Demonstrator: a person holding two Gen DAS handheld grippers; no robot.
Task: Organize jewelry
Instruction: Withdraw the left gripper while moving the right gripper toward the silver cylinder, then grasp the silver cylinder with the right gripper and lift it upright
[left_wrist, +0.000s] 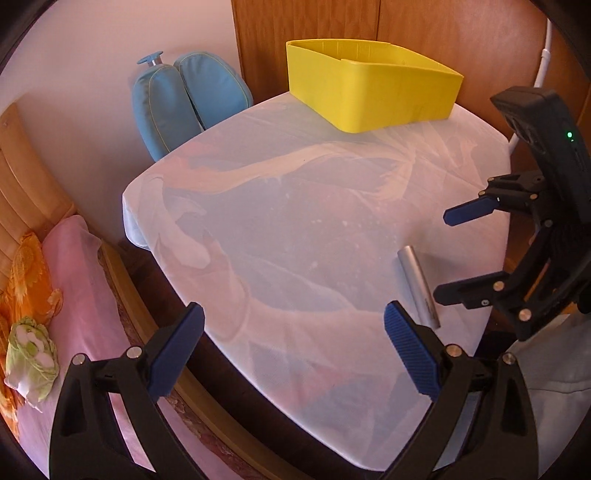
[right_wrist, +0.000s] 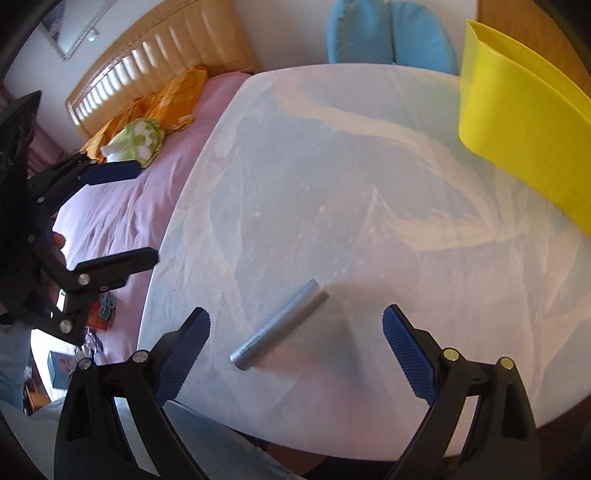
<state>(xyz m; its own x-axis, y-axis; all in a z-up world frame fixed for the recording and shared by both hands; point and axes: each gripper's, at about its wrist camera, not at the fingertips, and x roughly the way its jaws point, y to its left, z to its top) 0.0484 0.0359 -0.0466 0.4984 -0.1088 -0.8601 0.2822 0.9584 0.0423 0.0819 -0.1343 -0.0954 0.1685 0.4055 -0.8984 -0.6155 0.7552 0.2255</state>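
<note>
While both claws hang spread, empty: left gripper (left_wrist: 293, 349) wide, silver tube (left_wrist: 417, 288) just off its right finger. Right gripper (right_wrist: 295, 354) wide, tube between fingers, ahead, untouched. Risk: round tube rolls on smooth table cover (left_wrist: 295, 221) if nudged. Long axis diagonal, near-left to far-right; yellow bin (left_wrist: 369, 92) well beyond.

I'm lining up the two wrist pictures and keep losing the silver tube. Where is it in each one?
Left wrist view: the silver tube lies at lower right on the covered table, just beyond the left gripper's right-hand finger.
Right wrist view: it lies low at centre, between the right gripper's open fingers, untouched.
Shared landmark: the yellow bin, top centre in the left view, upper right in the right view.
</note>
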